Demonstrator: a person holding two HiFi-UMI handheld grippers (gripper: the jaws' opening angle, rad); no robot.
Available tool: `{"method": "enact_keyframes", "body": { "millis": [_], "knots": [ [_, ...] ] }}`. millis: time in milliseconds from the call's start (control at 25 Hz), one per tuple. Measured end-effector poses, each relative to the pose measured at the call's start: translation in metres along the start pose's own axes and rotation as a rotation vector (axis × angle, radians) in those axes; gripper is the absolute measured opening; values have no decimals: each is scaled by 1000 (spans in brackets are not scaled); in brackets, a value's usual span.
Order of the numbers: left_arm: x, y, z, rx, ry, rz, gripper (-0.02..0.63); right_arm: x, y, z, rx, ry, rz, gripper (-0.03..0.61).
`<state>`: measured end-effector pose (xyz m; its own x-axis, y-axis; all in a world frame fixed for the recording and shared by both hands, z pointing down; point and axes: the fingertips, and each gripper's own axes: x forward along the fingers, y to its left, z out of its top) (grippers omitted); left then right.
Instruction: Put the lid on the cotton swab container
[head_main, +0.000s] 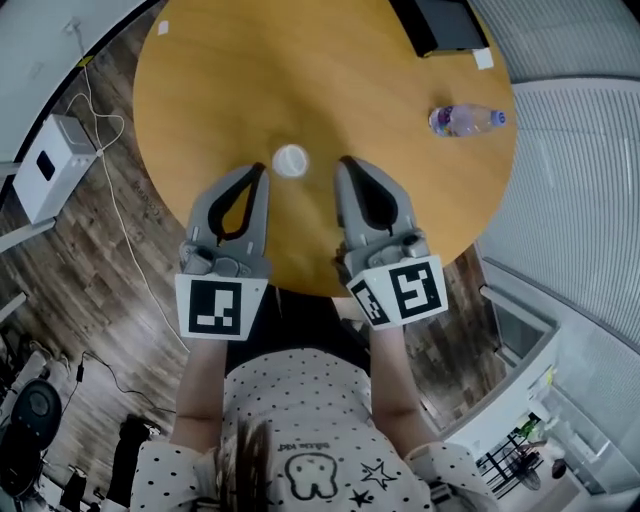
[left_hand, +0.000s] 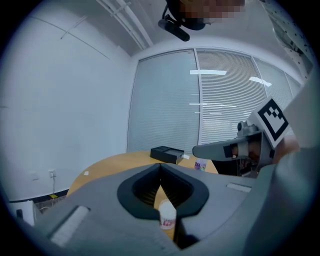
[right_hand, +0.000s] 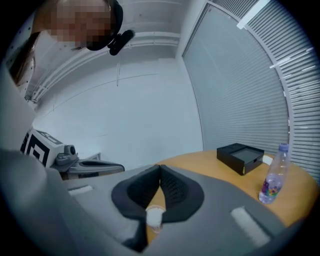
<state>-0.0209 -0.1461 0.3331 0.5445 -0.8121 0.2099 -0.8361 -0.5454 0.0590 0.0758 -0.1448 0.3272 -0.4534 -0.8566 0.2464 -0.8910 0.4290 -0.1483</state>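
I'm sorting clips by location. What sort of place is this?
Probably an office or meeting room: a round wooden table, tall blinds along one side, and a water bottle left on the table.

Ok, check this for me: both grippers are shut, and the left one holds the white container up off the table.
Not quite. The left gripper and the right gripper are shut, but the left one holds nothing: its jaws meet empty. The white container stands on the table, apart from both grippers, as the head view shows.
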Motion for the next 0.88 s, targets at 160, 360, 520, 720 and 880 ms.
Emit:
{"method": "enact_keyframes", "body": {
  "millis": [160, 360, 520, 720, 880],
  "knots": [
    [-3, -8, 36, -11, -53, 24, 9, -21, -6, 28, 8, -51, -13, 5],
    [-13, -25, 73, -10, -103, 40, 9, -54, -12, 58, 25, -105, -16, 5],
    [-18, -37, 104, 20, -160, 50, 9, -71, -18, 83, 26, -158, -18, 5],
    [-32, -48, 137, 44, -212, 73, 9, -94, -16, 108, 21, -207, -6, 5],
    [-46, -58, 154, 47, -243, 93, 9, -116, -14, 120, 11, -240, -1, 5]
  ]
}}
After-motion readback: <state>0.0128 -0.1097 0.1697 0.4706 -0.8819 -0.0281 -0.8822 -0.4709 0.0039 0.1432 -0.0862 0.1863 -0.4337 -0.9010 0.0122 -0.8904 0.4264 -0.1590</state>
